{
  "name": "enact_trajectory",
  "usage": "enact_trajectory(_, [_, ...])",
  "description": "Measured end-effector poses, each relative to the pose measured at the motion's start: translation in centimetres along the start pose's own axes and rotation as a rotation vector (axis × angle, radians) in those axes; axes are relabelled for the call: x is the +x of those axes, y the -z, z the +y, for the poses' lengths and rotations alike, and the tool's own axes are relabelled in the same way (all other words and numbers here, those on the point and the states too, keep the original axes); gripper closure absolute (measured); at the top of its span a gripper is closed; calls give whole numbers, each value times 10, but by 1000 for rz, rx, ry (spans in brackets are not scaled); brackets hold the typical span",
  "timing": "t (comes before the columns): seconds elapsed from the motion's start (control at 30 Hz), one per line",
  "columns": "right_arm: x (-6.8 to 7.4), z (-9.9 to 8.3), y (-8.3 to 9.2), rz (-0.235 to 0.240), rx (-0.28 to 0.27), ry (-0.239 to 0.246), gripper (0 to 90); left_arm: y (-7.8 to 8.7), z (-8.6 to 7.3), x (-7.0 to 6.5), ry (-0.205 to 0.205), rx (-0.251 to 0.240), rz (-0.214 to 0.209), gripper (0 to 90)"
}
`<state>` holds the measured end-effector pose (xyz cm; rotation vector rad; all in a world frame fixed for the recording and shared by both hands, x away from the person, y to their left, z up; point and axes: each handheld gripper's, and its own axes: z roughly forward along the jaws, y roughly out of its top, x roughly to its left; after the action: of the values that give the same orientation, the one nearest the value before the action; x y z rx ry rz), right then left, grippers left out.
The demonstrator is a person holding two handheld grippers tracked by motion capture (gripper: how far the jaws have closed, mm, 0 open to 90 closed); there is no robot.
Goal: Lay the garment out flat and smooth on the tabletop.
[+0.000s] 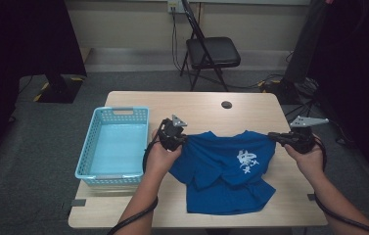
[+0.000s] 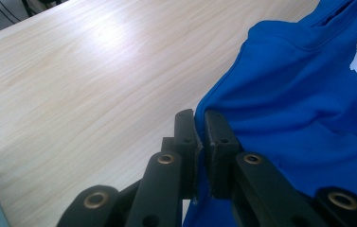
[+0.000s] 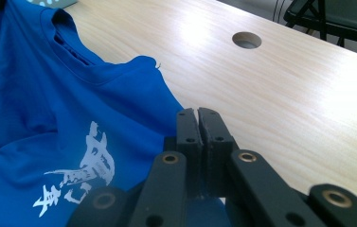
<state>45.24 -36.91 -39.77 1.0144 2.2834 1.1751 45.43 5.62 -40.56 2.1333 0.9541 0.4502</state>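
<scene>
While the blue T-shirt (image 1: 226,171) hangs stretched over the table (image 1: 138,100), white print outward | left gripper (image 1: 179,138) clamped on one shoulder edge | right gripper (image 1: 272,136) clamped on the other | soft creased knit; pale wood-grain top | light-blue perforated basket (image 1: 96,127) just beside.

left tongs (image 1: 181,138) clamped, right tongs (image 1: 272,136) clamped, raised

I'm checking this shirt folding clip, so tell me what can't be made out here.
- High view: blue T-shirt print too small to read.
- High view: blue basket floor partly hidden by its near wall.
- Left tool view: shirt hem cut off by frame edge.
</scene>
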Motion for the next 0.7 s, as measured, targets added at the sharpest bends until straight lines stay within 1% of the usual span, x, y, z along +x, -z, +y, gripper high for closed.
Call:
enact_trajectory(0.17, [-3,8,-7,-17,9,8,878,-5,6,6,4,9,21,850])
enact_trajectory(0.23, [-4,11,-10,-25,11,11,878,-8,9,8,14,5,29,850])
enact_trajectory(0.33, [-6,13,-15,-33,19,8,878,-13,10,11,23,13,42,850])
enact_trajectory(0.37, [-7,13,-18,-34,23,6,878,-15,10,13,26,16,46,849])
enact_trajectory(0.4, [-8,13,-21,-35,29,1,878,-18,9,13,38,18,48,850])
enact_trajectory(0.5, [-10,9,-31,-39,48,-12,878,-27,6,18,51,41,56,849])
enact_trajectory(0.57, [-12,6,-38,-44,64,-18,878,-32,4,21,70,47,62,849])
enact_trajectory(0.7, [-16,1,-50,-50,89,-35,878,-43,-2,24,84,68,68,849])
